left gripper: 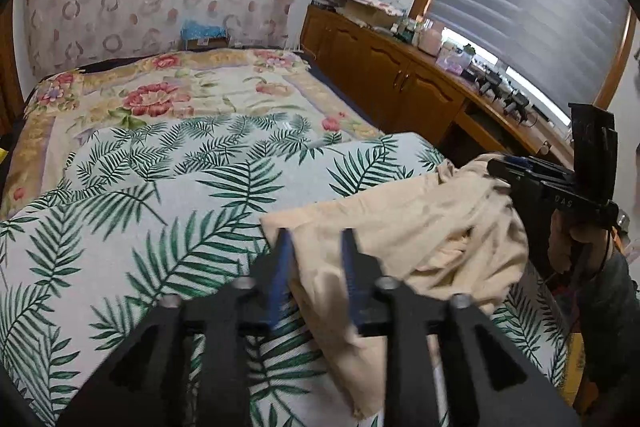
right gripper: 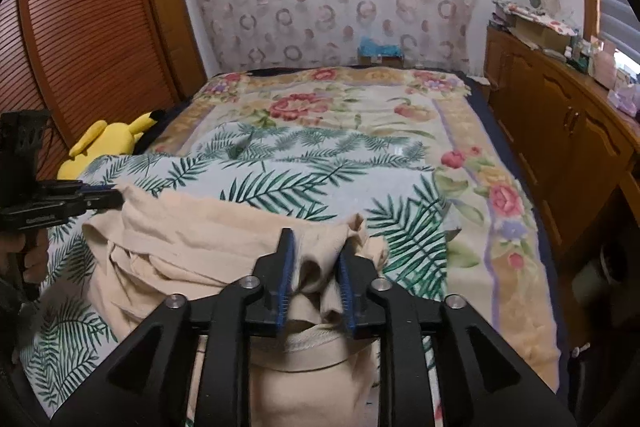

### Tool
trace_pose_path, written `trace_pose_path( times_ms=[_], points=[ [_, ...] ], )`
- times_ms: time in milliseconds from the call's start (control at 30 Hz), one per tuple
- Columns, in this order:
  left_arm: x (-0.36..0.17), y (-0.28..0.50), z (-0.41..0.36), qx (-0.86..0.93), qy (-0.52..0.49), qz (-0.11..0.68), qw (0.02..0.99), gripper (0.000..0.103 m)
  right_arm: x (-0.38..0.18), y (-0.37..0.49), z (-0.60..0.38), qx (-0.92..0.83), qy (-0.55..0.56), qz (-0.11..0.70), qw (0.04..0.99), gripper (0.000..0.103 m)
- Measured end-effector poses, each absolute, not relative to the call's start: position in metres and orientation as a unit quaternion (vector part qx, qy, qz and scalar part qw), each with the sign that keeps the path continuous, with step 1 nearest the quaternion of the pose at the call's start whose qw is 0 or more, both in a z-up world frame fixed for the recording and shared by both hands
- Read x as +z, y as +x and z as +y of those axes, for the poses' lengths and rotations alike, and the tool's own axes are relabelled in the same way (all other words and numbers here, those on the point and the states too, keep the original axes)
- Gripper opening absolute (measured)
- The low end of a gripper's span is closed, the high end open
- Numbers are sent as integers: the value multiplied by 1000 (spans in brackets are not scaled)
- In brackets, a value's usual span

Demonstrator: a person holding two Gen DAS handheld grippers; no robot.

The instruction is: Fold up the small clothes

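Cream garment (right gripper: 192, 259) bunched, shape unclear

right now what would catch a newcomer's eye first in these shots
The crumpled cream garment lies on the palm-leaf blanket, with the right hand-held gripper and the left hand-held gripper each holding a bunch of it. A bright yellow plush toy sits at the bed's far left by the wooden louvred doors.

Legible marking: the letters "DAS" in pale print on the black body of the right gripper (left gripper: 505, 163), left wrist view. The left gripper (right gripper: 116, 195) body carries a pale printed word in the right wrist view, too blurred to read.
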State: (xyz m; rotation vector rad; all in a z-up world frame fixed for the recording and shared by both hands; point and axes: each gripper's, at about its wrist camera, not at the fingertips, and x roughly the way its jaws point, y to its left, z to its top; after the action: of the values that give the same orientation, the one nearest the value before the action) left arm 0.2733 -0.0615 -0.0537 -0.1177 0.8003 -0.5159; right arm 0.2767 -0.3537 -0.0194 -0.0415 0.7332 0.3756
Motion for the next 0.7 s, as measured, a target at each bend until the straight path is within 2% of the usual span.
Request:
trace_pose_path(
  times_ms=[33, 67, 167, 467, 700],
  points=[
    [-52, 270, -58, -251, -56, 384, 887, 33, -15, 275, -356, 178, -21, 350, 919, 40],
    [-52, 268, -56, -252, -54, 385, 886, 40, -10, 271, -359, 176, -20, 343, 922, 41],
    [-57, 258, -49, -255, -44, 392, 883, 47, -4, 259, -365, 169, -31, 335, 926, 44],
    [-93, 247, -59, -259, -9, 444, 858, 48, -23, 232, -382, 161, -69, 372, 911, 45],
    [-94, 272, -80, -252, 25, 438, 862, 48, -47, 238, -379, 179, -98, 403, 892, 45]
  ],
)
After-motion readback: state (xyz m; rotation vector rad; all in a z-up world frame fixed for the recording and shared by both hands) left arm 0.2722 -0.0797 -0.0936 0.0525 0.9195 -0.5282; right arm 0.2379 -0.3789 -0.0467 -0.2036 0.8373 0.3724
